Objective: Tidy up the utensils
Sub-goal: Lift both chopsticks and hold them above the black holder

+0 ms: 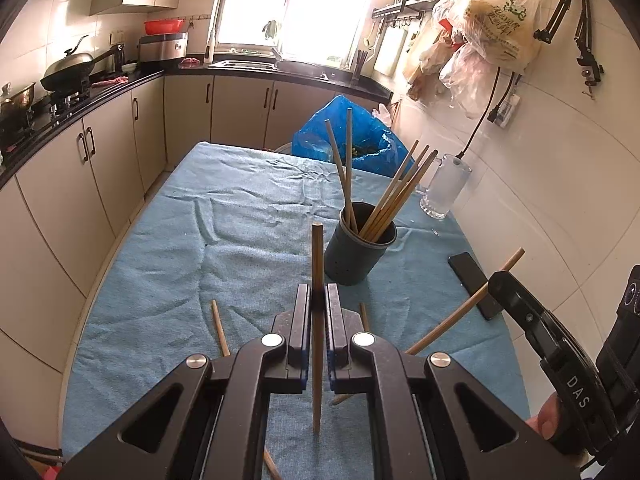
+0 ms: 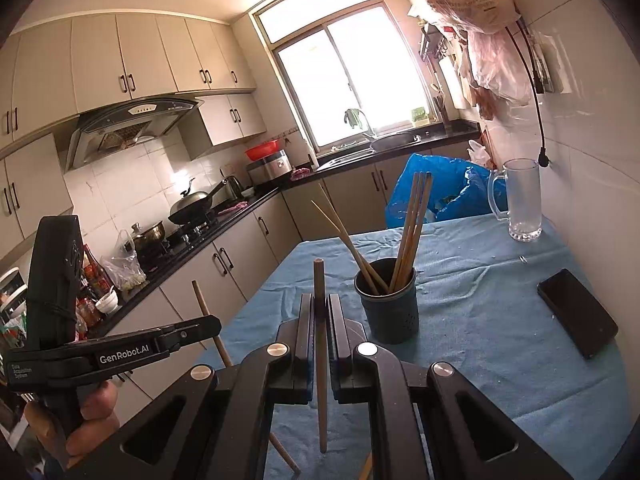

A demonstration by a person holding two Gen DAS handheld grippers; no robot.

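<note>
1. Left gripper [image 1: 318, 304] fingers clench a thin wooden chopstick [image 1: 317, 264] upright.
2. Right gripper [image 2: 319, 312] fingers pinch another round wooden chopstick [image 2: 319, 280].
3. Only the left view shows loose chopsticks [image 1: 219, 326] on the blue cloth desk [image 1: 180, 260].
4. The dark cylindrical holder [image 2: 387, 300] stands mid-desk, bristling with sticks.

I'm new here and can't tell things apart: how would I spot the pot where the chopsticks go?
Find the table under the blue cloth. Near its middle stands a dark round holder with wooden chopsticks fanning from its open top. The glass mug is clear and the phone lies flat; only the holder is dark and upright.
</note>
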